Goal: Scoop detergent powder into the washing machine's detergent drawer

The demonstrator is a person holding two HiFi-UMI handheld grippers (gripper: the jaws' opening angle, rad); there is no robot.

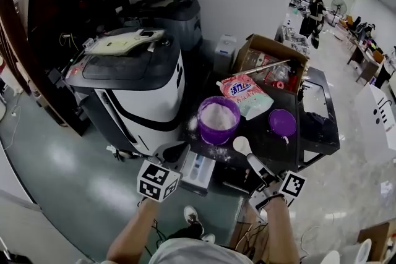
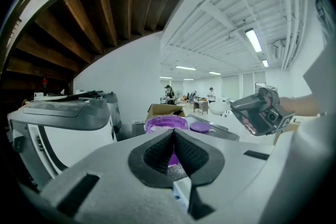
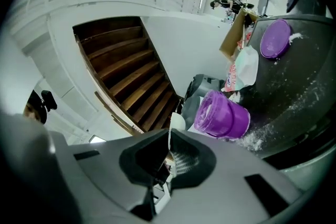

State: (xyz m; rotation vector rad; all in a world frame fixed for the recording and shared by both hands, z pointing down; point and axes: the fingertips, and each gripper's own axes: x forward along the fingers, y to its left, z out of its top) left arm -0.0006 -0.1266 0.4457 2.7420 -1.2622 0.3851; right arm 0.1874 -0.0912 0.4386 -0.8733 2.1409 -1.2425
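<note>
Grippers nearest, one in each hand, low in the head view. Left gripper (image 2: pixel 174 136): tips pressed together, nothing between the pads; hangs beside the front corner of the washing machine (image 1: pixel 133 80), just above the pulled-out detergent drawer (image 1: pixel 199 171). Right gripper (image 3: pixel 169 139): clamps the handle of a white scoop (image 1: pixel 241 145), seen edge-on between the pads; holds the bowl over the near edge of the black table (image 1: pixel 322 133). Hard to tell whether the bowl carries any powder.

Just beyond the scoop, upright on the table, a purple tub (image 1: pixel 218 120) filled with white powder, loose grains scattered round its base. To its right, lying flat and apart from it, a purple lid (image 1: pixel 282 122). Behind the tub, a detergent bag (image 1: pixel 246 94), then an open cardboard box (image 1: pixel 272 55).

Farthest off: glossy greenish floor (image 1: pixel 62 164), underside of wooden stairs (image 3: pixel 126 76), and a long room with desks and a standing person (image 1: pixel 312 9).
</note>
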